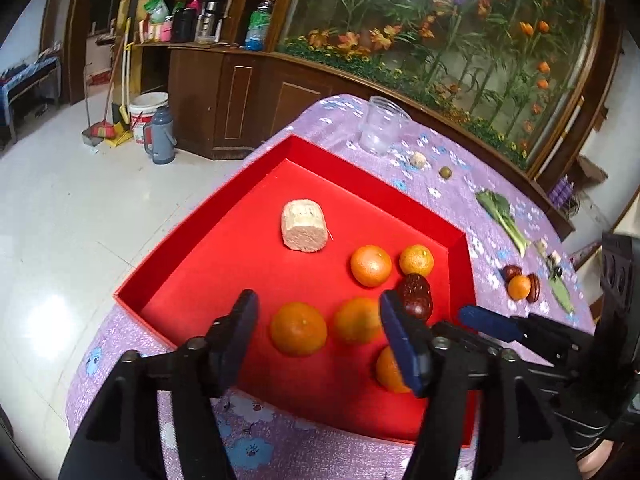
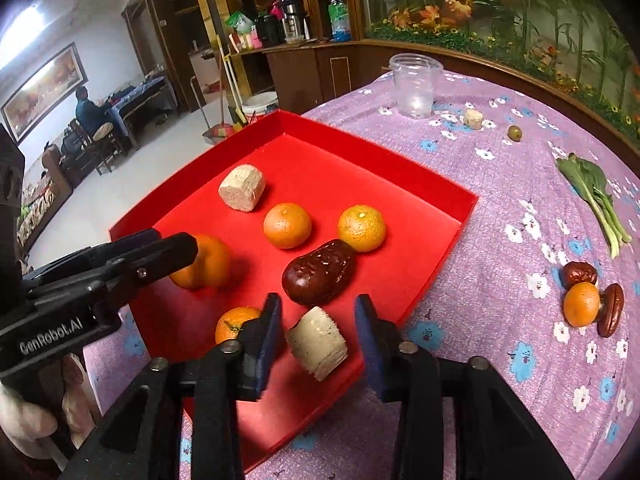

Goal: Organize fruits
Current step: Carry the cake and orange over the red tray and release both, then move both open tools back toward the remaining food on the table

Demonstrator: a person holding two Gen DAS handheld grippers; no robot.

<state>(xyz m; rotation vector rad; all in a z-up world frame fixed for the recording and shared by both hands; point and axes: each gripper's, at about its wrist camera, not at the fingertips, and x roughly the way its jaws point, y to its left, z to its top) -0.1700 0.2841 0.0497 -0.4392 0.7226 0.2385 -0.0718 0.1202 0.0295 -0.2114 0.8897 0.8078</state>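
A red tray (image 1: 168, 280) on the purple flowered cloth holds several oranges, a dark red date (image 2: 318, 276) and a beige cylindrical chunk (image 1: 304, 226). My left gripper (image 1: 320, 332) is open low over the tray. One orange (image 1: 298, 328) lies between its fingers, untouched, and a second orange (image 1: 356, 320) sits by the right finger. My right gripper (image 2: 320, 340) is open at the tray's near corner. A second beige chunk (image 2: 316, 344) lies between its pads with a gap on the right side. The left gripper (image 2: 160, 240) also shows in the right wrist view, in front of an orange (image 2: 212, 260).
Right of the tray, an orange (image 2: 582, 304) lies on the cloth between two dates. Farther back are a leafy green (image 2: 592, 188), an olive (image 2: 515, 133), a small beige piece (image 2: 474, 118) and a clear plastic cup (image 2: 416, 84). A person (image 2: 86, 112) sits far off.
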